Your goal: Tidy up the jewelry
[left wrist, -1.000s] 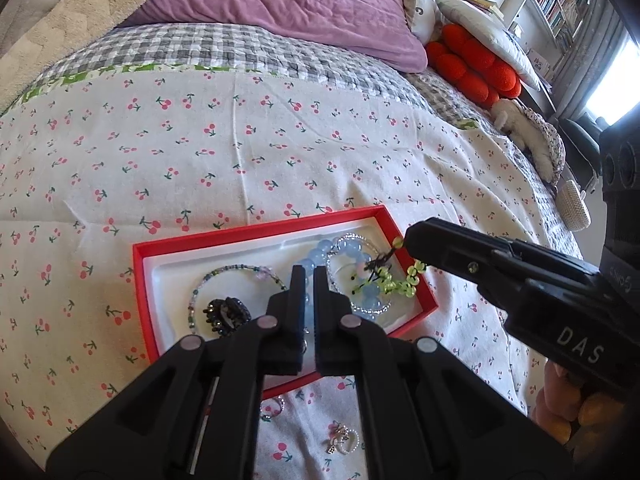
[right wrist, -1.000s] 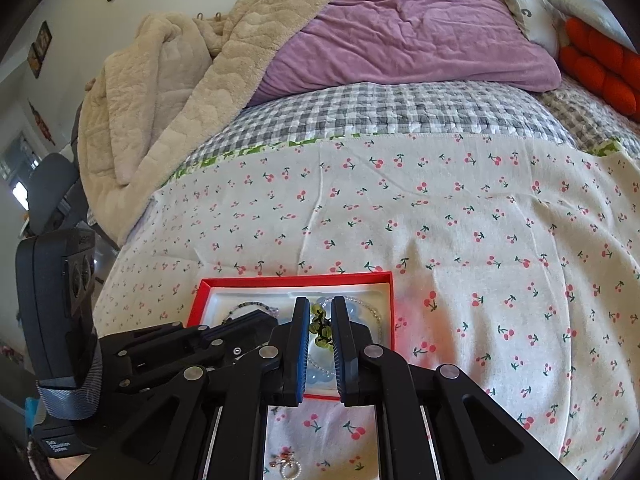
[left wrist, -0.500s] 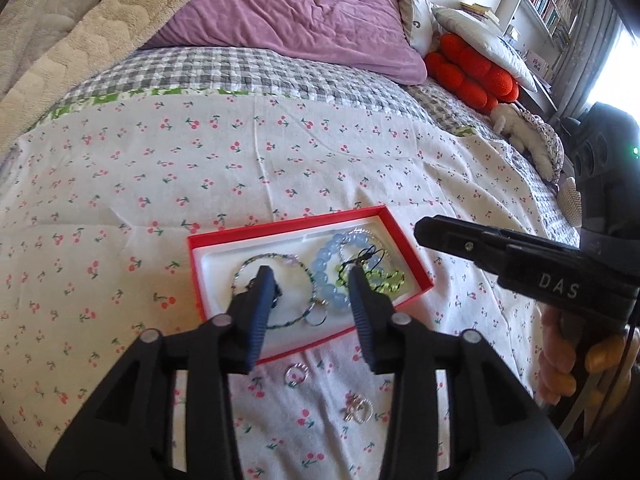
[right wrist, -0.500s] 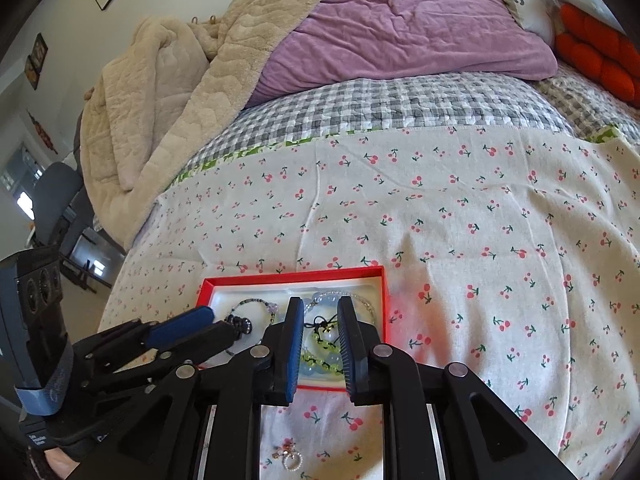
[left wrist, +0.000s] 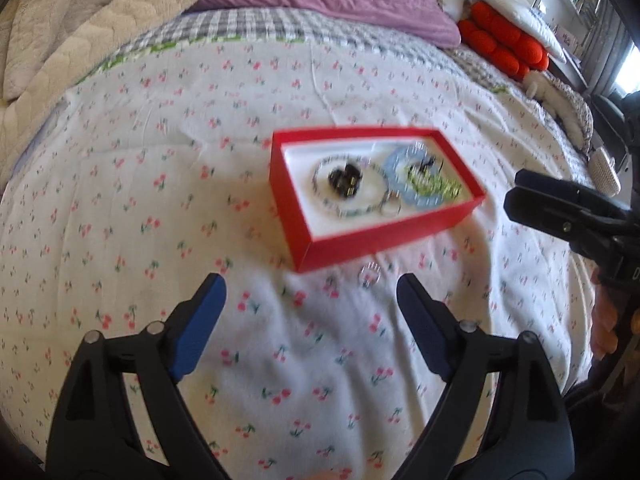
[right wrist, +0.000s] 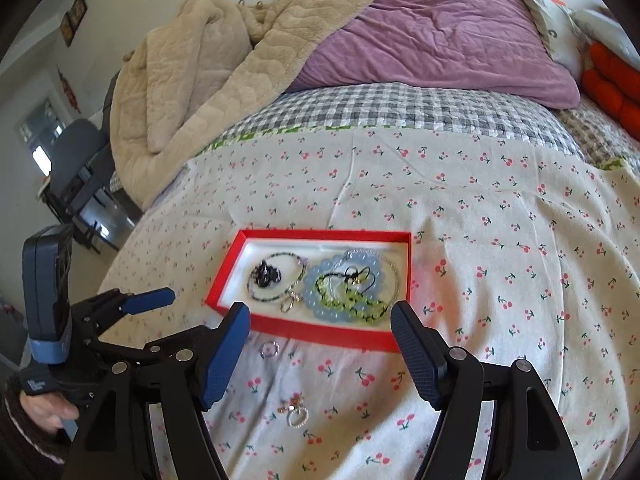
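A red box (left wrist: 384, 236) (right wrist: 224, 276) with a white lining lies on the cherry-print bedspread. In it lie a black beaded piece (right wrist: 267, 272), a thin beaded bracelet (right wrist: 298, 276), a pale blue bead bracelet (right wrist: 316, 304) and a green bead string (right wrist: 356, 304). A small silver ring (left wrist: 369, 275) (right wrist: 269, 349) lies on the sheet in front of the box. Two more rings (right wrist: 296, 412) lie nearer me. My left gripper (left wrist: 310, 300) is open and empty, short of the box. My right gripper (right wrist: 320, 332) is open and empty at the box's near edge.
A purple pillow (right wrist: 432, 36), a beige blanket (right wrist: 224, 68) and a grey checked quilt (right wrist: 400, 108) lie at the head of the bed. Red cushions (left wrist: 504, 46) lie at the right. A chair (right wrist: 76, 160) stands beside the bed on the left.
Both grippers have opened wide and drawn back from the box. The green bead string, held over the box a second ago, now lies in it beside the blue bracelet.
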